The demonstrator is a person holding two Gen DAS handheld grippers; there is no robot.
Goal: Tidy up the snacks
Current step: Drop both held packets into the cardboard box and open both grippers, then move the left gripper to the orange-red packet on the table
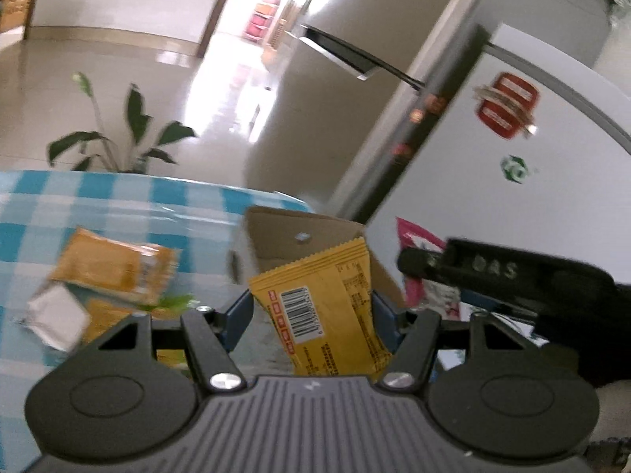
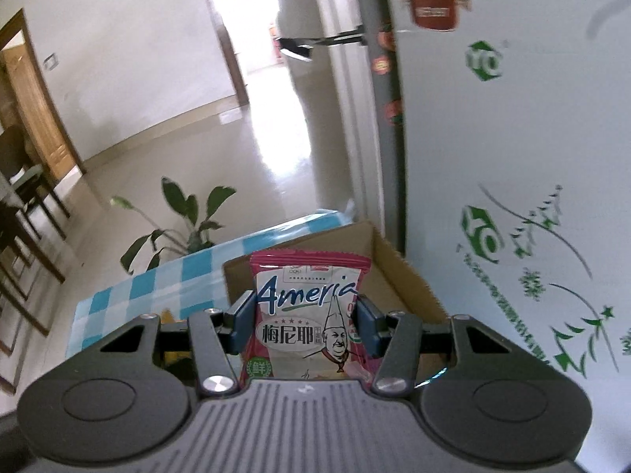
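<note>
My left gripper [image 1: 311, 315] is shut on a yellow snack packet [image 1: 321, 311], barcode side facing me, held above the table in front of the open cardboard box [image 1: 299, 236]. My right gripper [image 2: 303, 321] is shut on a pink and white "Ameria" snack packet [image 2: 307, 315], held upright just before the same cardboard box [image 2: 390, 272]. The right gripper's body [image 1: 512, 276] and its pink packet [image 1: 414, 244] show at the right of the left wrist view. An orange packet [image 1: 114, 268] and a white packet [image 1: 55, 315] lie on the tablecloth at the left.
The table wears a blue and white checked cloth [image 1: 118, 201]. A white fridge [image 1: 532, 157] stands close on the right, also in the right wrist view [image 2: 512, 157]. A potted plant [image 1: 130, 134] stands beyond the table's far edge. Wooden chairs [image 2: 19, 236] stand far left.
</note>
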